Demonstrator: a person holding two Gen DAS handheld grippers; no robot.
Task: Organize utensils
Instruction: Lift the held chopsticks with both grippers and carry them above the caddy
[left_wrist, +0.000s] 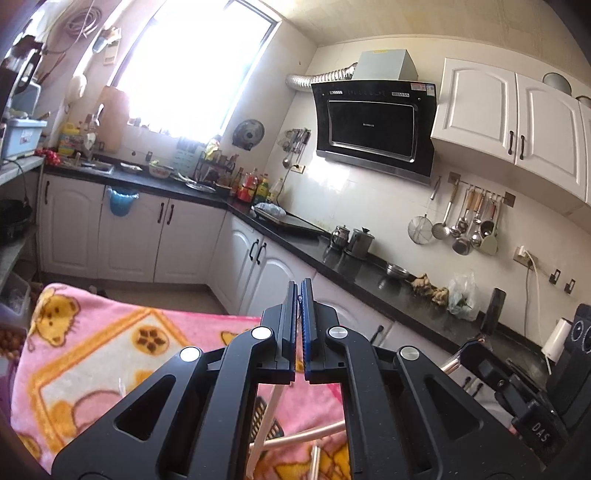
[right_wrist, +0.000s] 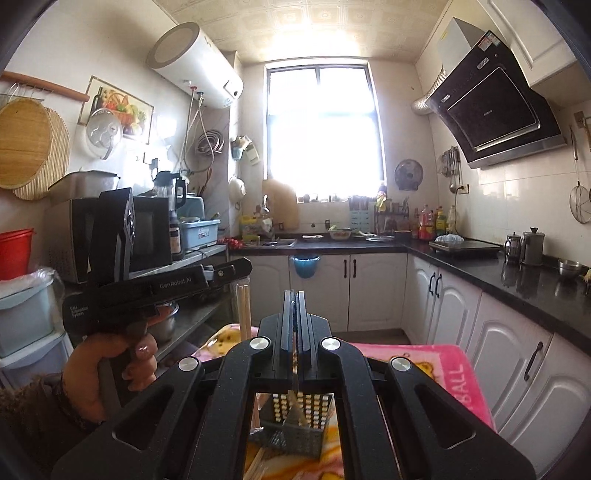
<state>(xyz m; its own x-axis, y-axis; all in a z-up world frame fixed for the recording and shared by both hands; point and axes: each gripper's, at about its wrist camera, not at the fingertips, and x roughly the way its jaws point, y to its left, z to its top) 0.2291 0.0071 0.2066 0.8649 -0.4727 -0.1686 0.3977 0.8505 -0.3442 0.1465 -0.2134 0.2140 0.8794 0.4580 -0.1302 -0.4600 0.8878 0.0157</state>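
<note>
my left gripper (left_wrist: 301, 286) is clenched, its jaws pressed together at the tips; from its own camera a pale stick runs down beneath the jaws, and in the right wrist view a pair of chopsticks (right_wrist: 243, 310) hangs straight down from the front of that gripper, pinched there. my left hand (right_wrist: 122, 373) wraps the grip below it. my right gripper (right_wrist: 294, 295) is clenched too, and a thin fork (right_wrist: 293, 400) hangs between its jaws, tines pointing down. directly under the right gripper sits a perforated dark utensil basket (right_wrist: 295, 421) on the pink cartoon blanket (left_wrist: 92, 354); the fork's tines are just over its near rim, though i can't tell if they touch. under my left gripper more metal handles (left_wrist: 306, 434) lie across the blanket beside a dark slotted piece. ahead of both grippers runs the black countertop (right_wrist: 480, 269).
</note>
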